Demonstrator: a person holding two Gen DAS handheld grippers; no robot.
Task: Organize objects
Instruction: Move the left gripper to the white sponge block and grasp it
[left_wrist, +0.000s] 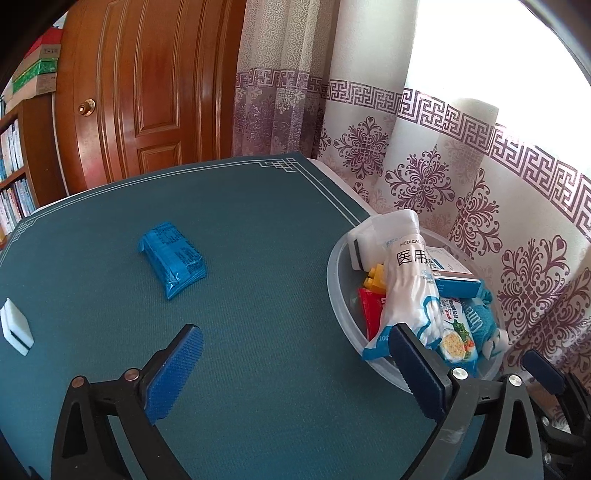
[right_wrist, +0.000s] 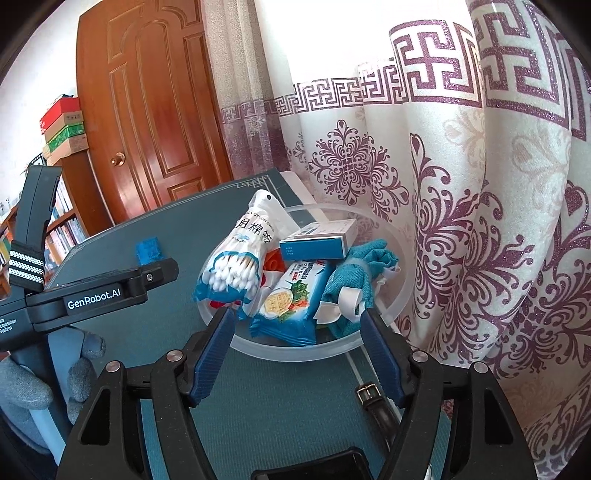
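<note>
My left gripper (left_wrist: 295, 336) hangs wide open over the teal mat (left_wrist: 258, 229), nothing between its blue pads. A blue foil packet (left_wrist: 171, 258) lies on the mat ahead of it, and a white block (left_wrist: 14, 328) sits at the far left. The clear bowl (left_wrist: 334, 280) on the right holds a cotton swab bag (right_wrist: 236, 258), a cracker packet (right_wrist: 291, 306), a blue-and-white box (right_wrist: 317, 242), a teal cloth (right_wrist: 354, 280), a red packet (left_wrist: 371, 310) and a yellow brick (left_wrist: 375, 277). My right gripper (right_wrist: 297, 317) is open at the bowl's near rim (right_wrist: 295, 349), its pads touching nothing.
Patterned curtains (right_wrist: 480, 221) hang close behind the bowl at the table's right edge. A brown strap with a buckle (right_wrist: 369, 395) lies on the mat under my right gripper. A gloved hand (right_wrist: 22, 387) holds the left device's black housing (right_wrist: 103, 291). A wooden door (left_wrist: 147, 92) stands beyond the table.
</note>
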